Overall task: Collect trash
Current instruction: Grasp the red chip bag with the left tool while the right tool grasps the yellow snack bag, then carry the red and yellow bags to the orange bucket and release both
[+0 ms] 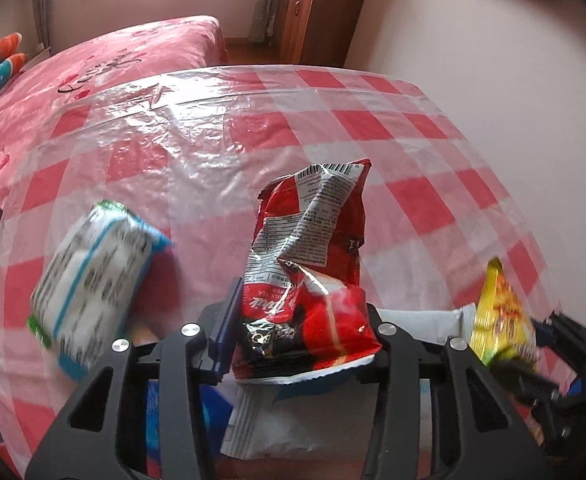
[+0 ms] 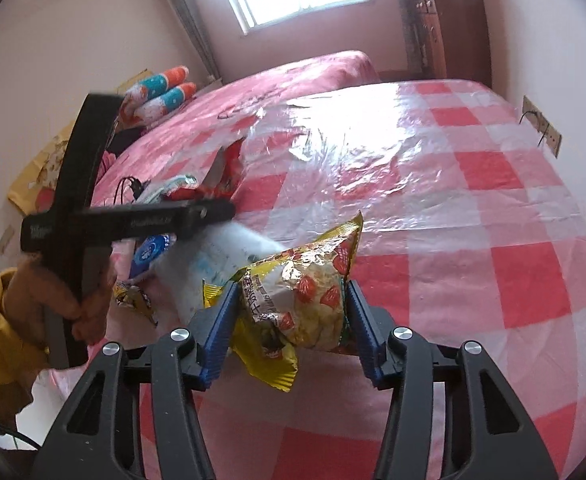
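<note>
Checked cloth (image 1: 373,128) covered the table beside a pink bed (image 1: 141,48). Left gripper (image 1: 299,312) clenched a crumpled red bag (image 1: 313,248) — barcode and print unreadable. Right gripper (image 2: 291,322) clamped a yellow packet (image 2: 313,300) — Chinese text, illegible. White pack (image 1: 93,280) lay left, blurred.

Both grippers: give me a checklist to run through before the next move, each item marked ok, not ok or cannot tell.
1. Left gripper clamps the red snack bag: ok.
2. Right gripper clamps the yellow snack bag: ok.
3. Both bags lifted clear of the checked tablecloth: cannot tell.
4. Table cleared of trash: not ok, white-and-blue packet remains.
5. Trash bin in view: not ok.
</note>
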